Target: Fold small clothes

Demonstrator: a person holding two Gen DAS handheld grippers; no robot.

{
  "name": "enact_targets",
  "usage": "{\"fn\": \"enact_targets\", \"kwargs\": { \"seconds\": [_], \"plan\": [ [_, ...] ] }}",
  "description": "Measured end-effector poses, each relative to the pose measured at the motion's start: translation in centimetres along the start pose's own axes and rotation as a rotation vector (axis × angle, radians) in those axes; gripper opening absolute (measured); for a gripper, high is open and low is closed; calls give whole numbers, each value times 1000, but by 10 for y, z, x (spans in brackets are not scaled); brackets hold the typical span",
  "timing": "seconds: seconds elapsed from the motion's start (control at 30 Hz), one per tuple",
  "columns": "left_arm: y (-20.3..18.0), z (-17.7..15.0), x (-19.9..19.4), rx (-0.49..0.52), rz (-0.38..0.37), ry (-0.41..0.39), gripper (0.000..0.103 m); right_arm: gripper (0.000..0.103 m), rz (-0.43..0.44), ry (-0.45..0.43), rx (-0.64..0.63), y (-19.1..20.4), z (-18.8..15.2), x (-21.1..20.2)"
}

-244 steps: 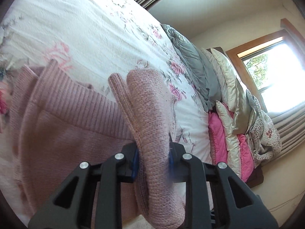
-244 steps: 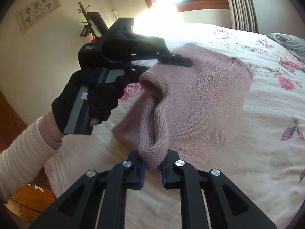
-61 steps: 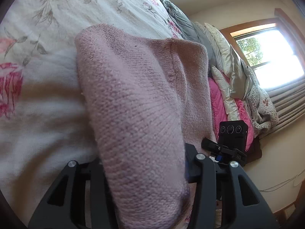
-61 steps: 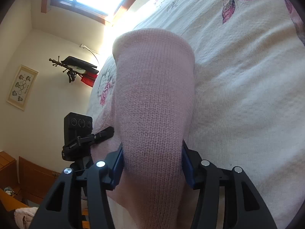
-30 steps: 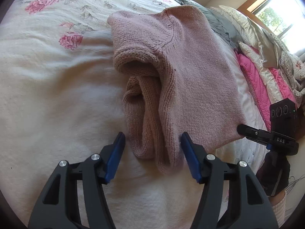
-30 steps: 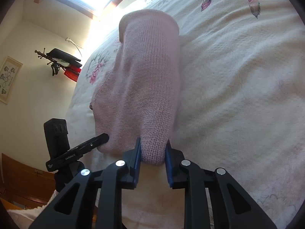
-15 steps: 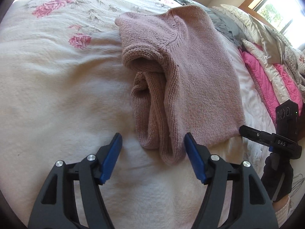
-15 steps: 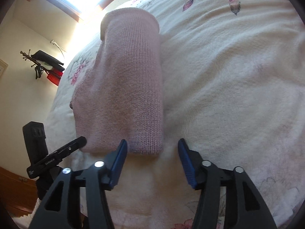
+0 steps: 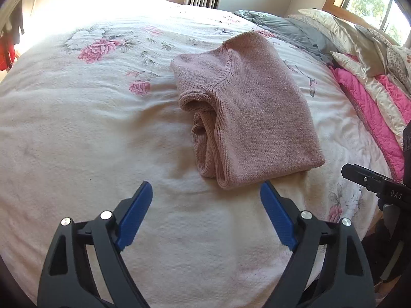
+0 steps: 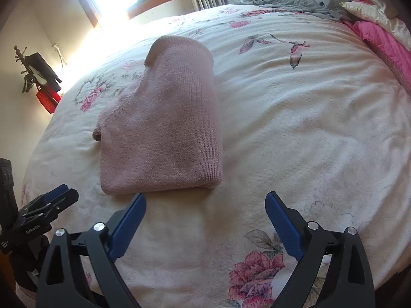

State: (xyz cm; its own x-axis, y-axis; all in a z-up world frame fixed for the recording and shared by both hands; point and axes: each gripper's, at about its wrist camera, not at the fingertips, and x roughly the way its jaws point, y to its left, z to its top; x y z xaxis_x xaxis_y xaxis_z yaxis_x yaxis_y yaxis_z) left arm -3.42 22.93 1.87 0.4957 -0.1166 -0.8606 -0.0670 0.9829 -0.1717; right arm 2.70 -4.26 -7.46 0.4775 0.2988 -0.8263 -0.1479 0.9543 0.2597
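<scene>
The pink sweater [image 9: 246,107] now lies released and folded compact mid-bed, toward the near edge of the bed [image 9: 77,128]. Both the left gripper [image 9: 206,214] and right gripper [image 10: 205,224] have let go and spread wide, empty, so this fold looks finished. The right gripper's body reads "DAS".

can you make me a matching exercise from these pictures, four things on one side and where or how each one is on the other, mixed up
Things:
1. sweater
2. left hand-held gripper
3. grey blanket
4. pink quilt

States or places:
A. open, holding nothing
B. crumpled at the far end of the bed
C. folded, lying flat on the bedspread
D. along the bed's right edge, under cream pillows

Pairs: 1-C, 2-A, 3-B, 4-D
</scene>
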Motion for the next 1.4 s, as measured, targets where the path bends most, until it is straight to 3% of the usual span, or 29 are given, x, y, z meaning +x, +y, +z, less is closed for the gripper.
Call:
{"fn": "enact_targets", "kwargs": {
  "seconds": [0.23, 0.4, 0.53, 0.83, 1.13, 1.4],
  "plan": [
    [-11, -10, -21, 14, 48, -11, 89, 99, -104, -29, -26, 15, -10, -24],
    [-17, -15, -38, 11, 63, -30, 89, 99, -136, -21, -37, 28, -18, -39],
    [-21, -21, -53, 22, 80, -44, 90, 99, -114, -36, -42, 38, -25, -55],
    [-29, -30, -82, 35, 130, -85, 91, 99, -217, -89, -83, 57, -35, -85],
    [-33, -36, -93, 33, 150, -108, 91, 99, -342, -113, -113, 70, -43, -96],
    [-33, -36, -92, 33, 181, -120, 91, 99, -356, -89, -83, 61, -43, -89]
  ]
}}
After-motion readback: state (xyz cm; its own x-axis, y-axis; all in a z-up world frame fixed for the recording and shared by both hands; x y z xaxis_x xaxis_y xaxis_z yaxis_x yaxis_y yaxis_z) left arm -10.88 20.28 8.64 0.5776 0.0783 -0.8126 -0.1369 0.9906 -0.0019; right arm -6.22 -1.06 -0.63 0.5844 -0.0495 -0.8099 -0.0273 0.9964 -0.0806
